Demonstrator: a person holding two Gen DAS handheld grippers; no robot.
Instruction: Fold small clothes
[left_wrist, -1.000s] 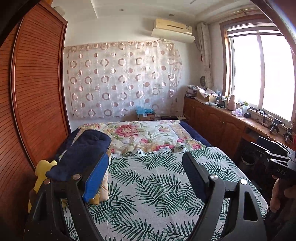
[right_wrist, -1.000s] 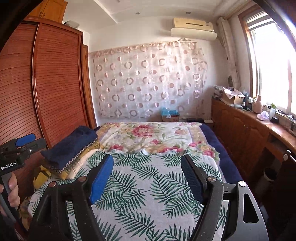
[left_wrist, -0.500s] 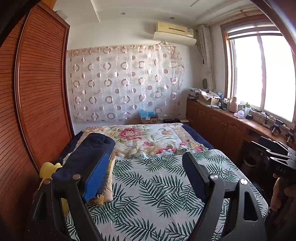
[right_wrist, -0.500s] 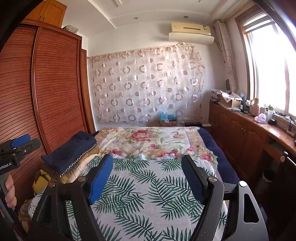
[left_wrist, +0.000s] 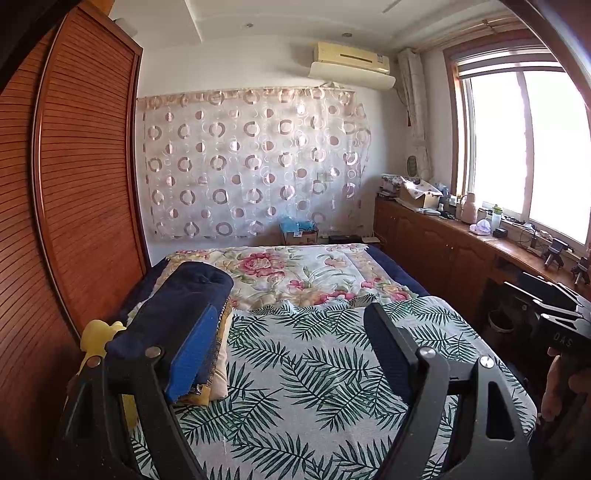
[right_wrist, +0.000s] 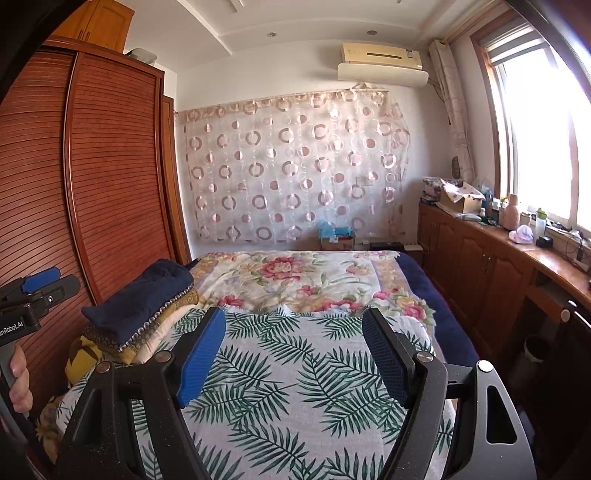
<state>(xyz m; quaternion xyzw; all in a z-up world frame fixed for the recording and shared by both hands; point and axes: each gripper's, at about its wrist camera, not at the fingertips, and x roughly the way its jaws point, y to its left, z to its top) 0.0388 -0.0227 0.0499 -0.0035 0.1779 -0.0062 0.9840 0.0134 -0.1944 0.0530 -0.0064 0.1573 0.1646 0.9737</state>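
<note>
A stack of folded clothes with a dark navy garment (left_wrist: 184, 295) on top sits at the bed's left edge; it also shows in the right wrist view (right_wrist: 140, 295). My left gripper (left_wrist: 291, 354) is open and empty, raised above the palm-leaf cloth (left_wrist: 314, 354), its left finger in front of the stack. My right gripper (right_wrist: 295, 354) is open and empty above the same cloth (right_wrist: 288, 369). The left gripper shows at the left edge of the right wrist view (right_wrist: 33, 291); the right gripper shows at the right edge of the left wrist view (left_wrist: 554, 314).
A floral quilt (left_wrist: 288, 269) covers the far half of the bed. A wooden slatted wardrobe (left_wrist: 74, 184) stands left. A wooden cabinet counter (left_wrist: 443, 236) with clutter runs along the right under the window. A yellow item (left_wrist: 99, 328) lies by the stack.
Both grippers have tilted upward and pulled back a little, so more ceiling and wall show. Both stay open and empty. The stack has not moved.
</note>
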